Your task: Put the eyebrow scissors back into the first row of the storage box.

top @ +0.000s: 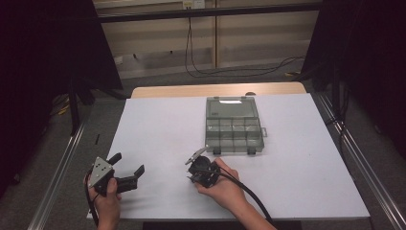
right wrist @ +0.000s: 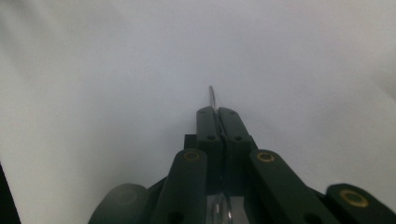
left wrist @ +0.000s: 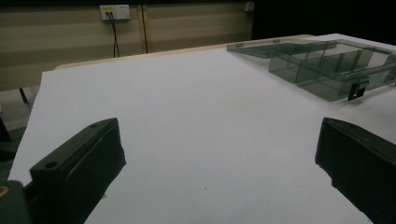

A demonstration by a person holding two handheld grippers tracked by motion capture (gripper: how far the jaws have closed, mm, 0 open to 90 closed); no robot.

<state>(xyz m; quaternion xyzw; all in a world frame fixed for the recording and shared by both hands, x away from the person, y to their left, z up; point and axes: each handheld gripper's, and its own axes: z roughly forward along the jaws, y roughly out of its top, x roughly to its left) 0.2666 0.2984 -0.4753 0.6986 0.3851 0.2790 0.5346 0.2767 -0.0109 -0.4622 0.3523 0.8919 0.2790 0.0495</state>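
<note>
The right gripper [right wrist: 216, 112] holds its 2 jaws clamped together on a thin metal strip [right wrist: 212, 97], whose edge pokes out just past the fingertips [right wrist: 207, 116]. What the strip is cannot be told. Its long axis runs in line with the jaws, pointing away from the hand and, in the high view, toward the clear plastic organiser box [top: 233, 125] just beyond. The step in hand looks like carrying the piece to the box; the next move calls for a short reach to 1 compartment. The left gripper [top: 125, 168] rests well apart with jaws spread wide and nothing between them, on the white table [top: 158, 124].
</note>
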